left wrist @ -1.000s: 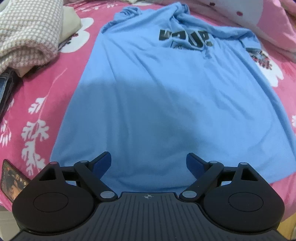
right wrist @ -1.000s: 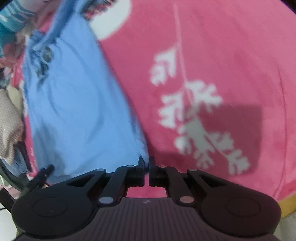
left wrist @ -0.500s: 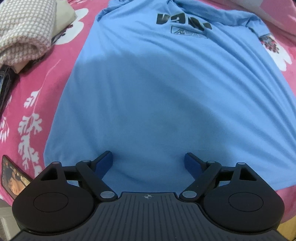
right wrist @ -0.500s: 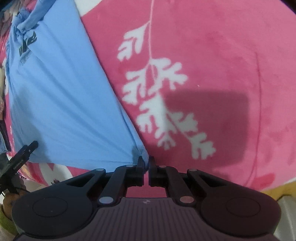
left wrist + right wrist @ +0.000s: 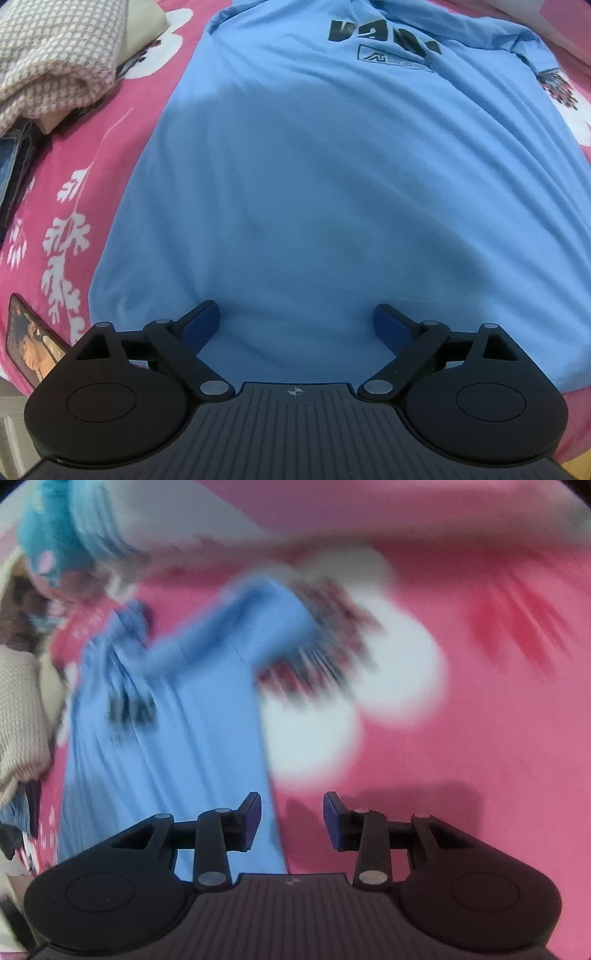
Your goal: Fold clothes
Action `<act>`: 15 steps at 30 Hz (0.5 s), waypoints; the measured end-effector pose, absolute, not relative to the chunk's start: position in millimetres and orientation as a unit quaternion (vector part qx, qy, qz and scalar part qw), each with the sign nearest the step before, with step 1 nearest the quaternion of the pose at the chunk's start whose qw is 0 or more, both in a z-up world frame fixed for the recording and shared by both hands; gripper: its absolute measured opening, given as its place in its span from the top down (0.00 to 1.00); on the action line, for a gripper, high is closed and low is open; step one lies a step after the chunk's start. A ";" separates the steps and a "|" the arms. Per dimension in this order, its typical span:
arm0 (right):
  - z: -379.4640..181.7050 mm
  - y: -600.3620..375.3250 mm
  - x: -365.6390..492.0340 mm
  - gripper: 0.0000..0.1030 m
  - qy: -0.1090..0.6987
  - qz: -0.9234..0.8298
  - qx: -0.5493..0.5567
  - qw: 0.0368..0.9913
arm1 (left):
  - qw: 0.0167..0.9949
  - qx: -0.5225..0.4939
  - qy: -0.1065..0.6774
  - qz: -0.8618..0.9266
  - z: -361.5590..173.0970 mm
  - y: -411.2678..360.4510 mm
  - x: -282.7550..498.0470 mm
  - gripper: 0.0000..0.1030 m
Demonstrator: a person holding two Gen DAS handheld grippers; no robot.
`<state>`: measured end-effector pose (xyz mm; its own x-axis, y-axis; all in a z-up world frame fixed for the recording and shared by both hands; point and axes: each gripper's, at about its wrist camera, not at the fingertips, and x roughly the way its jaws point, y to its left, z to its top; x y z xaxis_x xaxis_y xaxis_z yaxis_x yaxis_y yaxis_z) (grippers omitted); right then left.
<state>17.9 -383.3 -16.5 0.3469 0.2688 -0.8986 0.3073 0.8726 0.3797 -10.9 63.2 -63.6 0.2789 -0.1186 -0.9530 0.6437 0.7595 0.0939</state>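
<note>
On the pink bedcover (image 5: pixel 85 158) with its white flower prints, you have the light blue T-shirt (image 5: pixel 332 192) lying flat, with the dark printed letters at the far end and the hem close to your left gripper (image 5: pixel 295 325). Your left gripper hangs over the hem area and its jaws are spread wide and opening; the shirt lies under the gap, but the blue pads do not press on it. Your right gripper (image 5: pixel 291 819) is over the right edge of the shirt (image 5: pixel 166 760), where blue cloth meets the pink cover. Its jaws are opening, and nothing is pinched between them. This view is strongly blurred. At the left of the shirt, a folded checked cloth (image 5: pixel 55 55) rests on the bed, well apart from both grippers.
</note>
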 end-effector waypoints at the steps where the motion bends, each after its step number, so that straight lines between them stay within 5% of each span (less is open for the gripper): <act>1: -21.6 -377.3 40.6 0.62 0.562 -0.004 0.242 0.791 | 0.764 0.241 0.546 -0.248 -63.9 62.6 -11.0 0.09; 7: -67.0 -364.2 110.8 0.70 0.557 -0.014 0.200 0.806 | 0.769 0.235 0.546 -0.236 -65.5 64.7 -11.6 0.06; 10: -67.3 -369.1 113.3 0.95 0.544 -0.013 0.194 0.817 | 0.770 0.229 0.547 -0.236 -66.8 67.3 -10.0 0.05; 15: -71.5 -378.6 120.2 0.96 0.527 -0.062 0.183 0.827 | 0.769 0.225 0.547 -0.243 -66.5 70.4 -9.4 0.05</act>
<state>120.2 -378.6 -71.5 0.4358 0.0900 -0.8955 0.2957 0.9254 0.2370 -9.4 70.4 -66.5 0.2833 -0.1275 -0.9505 0.6196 0.7808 0.0799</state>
